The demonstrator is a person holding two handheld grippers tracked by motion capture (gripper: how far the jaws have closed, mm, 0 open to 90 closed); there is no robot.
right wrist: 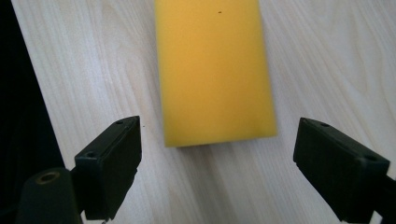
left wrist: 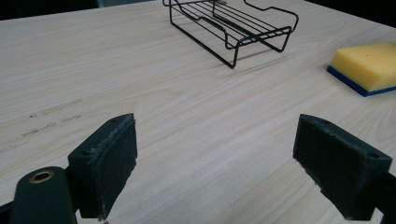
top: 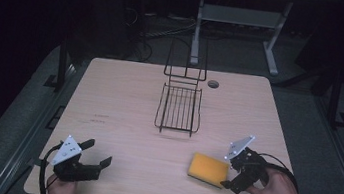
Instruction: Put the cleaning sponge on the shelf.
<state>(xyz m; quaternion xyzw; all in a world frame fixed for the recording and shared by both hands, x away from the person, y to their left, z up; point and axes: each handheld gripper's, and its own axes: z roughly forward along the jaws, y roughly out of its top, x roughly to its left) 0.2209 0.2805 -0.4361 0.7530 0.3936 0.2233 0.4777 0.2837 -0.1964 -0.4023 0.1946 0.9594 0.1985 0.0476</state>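
Counting on our table (top: 124, 96): one yellow sponge (top: 208, 169), one wire rack (top: 179, 108), two tongs — left gripper (top: 100, 153) and right gripper (top: 231, 174) — both gaping wide, holding nothing.

light: table (top: 124, 101) bright, surroundings near black | shadows: soft, under rack (left wrist: 233, 28) | focus: sponge (right wrist: 212, 70) slightly blurred | glare: none
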